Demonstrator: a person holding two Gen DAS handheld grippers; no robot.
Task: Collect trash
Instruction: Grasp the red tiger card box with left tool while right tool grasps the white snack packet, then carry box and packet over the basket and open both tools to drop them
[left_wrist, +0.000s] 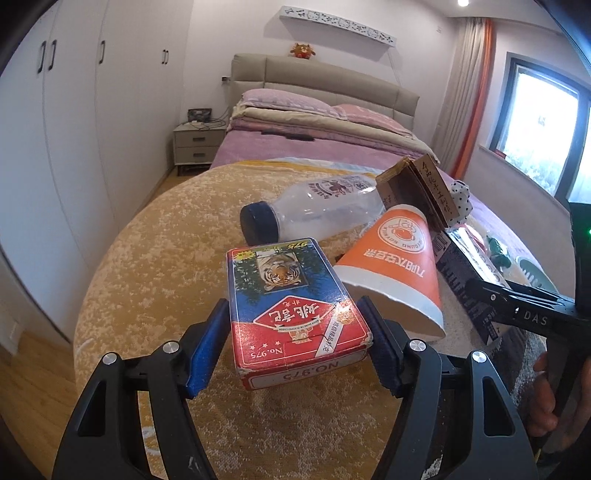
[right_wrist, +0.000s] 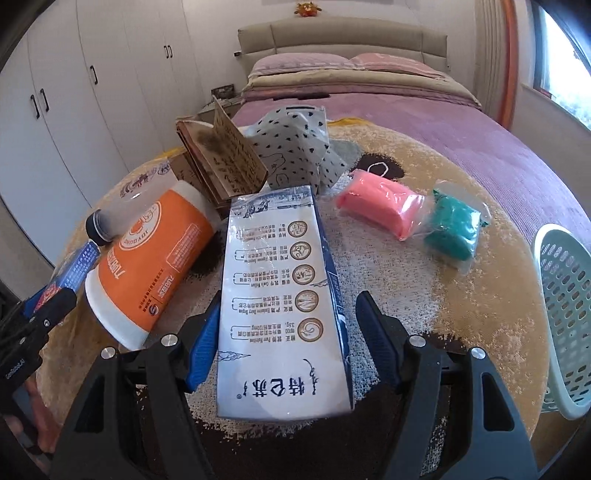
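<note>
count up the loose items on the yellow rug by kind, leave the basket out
boxes and cartons: 3 (card box, milk carton, brown box)
bottles: 1 (clear bottle)
cups: 1 (orange cup)
bags and packets: 3 (spotted bag, pink packet, green packet)
total: 8

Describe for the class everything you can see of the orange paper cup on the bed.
The orange paper cup lies on its side on the tan patterned blanket. It looks like coated paper, orange with white bands at rim and base, a round logo and white print. It lies between the clear bottle and the milk carton. Neither tool touches it.
</note>
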